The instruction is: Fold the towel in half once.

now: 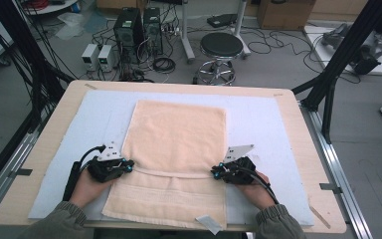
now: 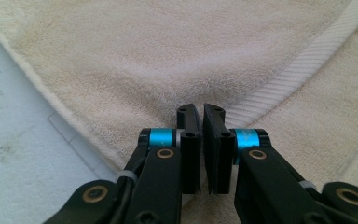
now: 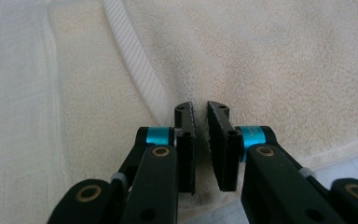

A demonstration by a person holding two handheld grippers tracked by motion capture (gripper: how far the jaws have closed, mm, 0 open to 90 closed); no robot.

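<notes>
A: Starting nearest, what is seen at the left gripper [image 1: 127,165]?

B: Its jaws are drawn nearly together at the left edge of the peach towel [image 1: 176,149], and no cloth can be seen pinched between them.

A: And the right gripper [image 1: 215,172]?

B: The same narrow gap is shown, at the towel's right edge by the ribbed white band [image 3: 137,63].

A: Farther out?

B: The towel is spread flat on a pale mat [image 1: 268,119] on the tabletop [image 1: 308,149]; a black stool [image 1: 221,46] and computer towers [image 1: 139,25] are seen beyond on the floor.

Towel [image 1: 176,144] on mat [image 1: 263,119] on table [image 1: 303,144]; stool [image 1: 221,47] behind; left gripper [image 1: 129,165] and right gripper [image 1: 214,172] at its sides.
</notes>
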